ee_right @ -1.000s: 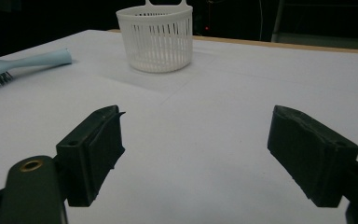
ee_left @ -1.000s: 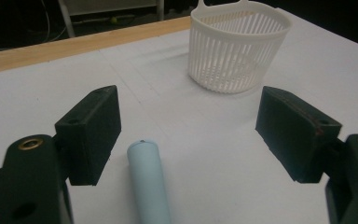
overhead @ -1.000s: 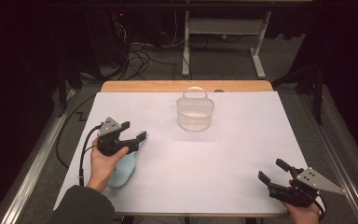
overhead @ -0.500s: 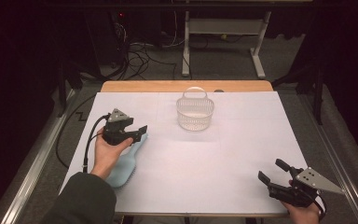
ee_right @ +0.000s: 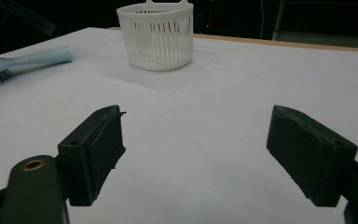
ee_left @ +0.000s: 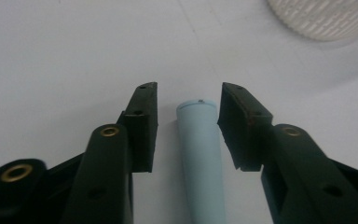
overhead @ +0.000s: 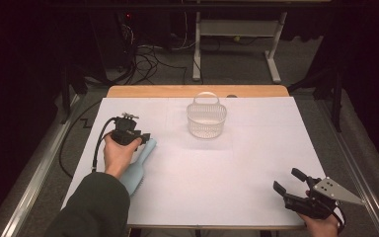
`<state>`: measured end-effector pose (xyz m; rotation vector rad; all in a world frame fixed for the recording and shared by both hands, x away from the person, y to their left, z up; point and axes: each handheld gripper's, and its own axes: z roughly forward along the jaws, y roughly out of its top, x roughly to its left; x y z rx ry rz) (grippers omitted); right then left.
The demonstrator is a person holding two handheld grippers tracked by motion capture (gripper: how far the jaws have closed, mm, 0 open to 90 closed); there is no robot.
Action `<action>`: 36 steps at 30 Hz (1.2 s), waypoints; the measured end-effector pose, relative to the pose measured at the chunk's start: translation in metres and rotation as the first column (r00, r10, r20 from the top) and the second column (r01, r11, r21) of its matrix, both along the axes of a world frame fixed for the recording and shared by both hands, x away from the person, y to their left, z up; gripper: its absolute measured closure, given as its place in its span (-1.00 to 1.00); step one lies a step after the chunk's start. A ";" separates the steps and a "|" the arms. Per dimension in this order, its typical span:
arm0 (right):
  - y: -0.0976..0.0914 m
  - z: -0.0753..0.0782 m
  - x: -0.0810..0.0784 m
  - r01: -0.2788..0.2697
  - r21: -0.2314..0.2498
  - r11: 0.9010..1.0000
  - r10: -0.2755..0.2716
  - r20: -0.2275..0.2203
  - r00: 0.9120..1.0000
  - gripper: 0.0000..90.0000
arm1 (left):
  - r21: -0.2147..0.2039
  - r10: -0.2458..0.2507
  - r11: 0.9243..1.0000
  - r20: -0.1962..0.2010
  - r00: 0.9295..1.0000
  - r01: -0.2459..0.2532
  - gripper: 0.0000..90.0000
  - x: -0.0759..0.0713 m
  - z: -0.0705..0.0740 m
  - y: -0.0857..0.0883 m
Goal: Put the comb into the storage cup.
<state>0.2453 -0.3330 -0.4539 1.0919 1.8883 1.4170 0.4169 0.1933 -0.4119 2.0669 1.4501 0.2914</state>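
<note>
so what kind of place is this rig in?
Looks like a lab recording bench, not a home: a white-covered table in a dark room, loose cables on the floor, a metal stand behind it.

my left tongs (overhead: 145, 138) are black, with brass-ringed screw holes along both arms and flat dark pads; a black cable loops off the body at the left of the frame. my right tongs (overhead: 288, 181) carry a grey three-cornered plate with small screws. my left sleeve (overhead: 91, 207) is dark green.
</note>
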 end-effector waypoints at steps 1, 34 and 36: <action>0.000 0.000 0.000 0.000 -0.001 1.000 0.000 0.000 1.000 -0.57 | 0.008 0.013 1.000 -0.022 1.000 -0.013 0.38 0.003 -0.002 0.001; -0.001 0.000 0.000 -0.003 0.005 1.000 0.003 -0.003 1.000 -0.57 | 0.069 0.040 0.997 -0.221 0.974 -0.025 0.98 0.028 -0.025 -0.025; -0.001 0.000 0.000 -0.002 0.004 1.000 0.002 -0.003 1.000 -0.56 | 0.055 0.032 0.998 -0.229 0.973 -0.020 0.99 0.027 -0.025 -0.027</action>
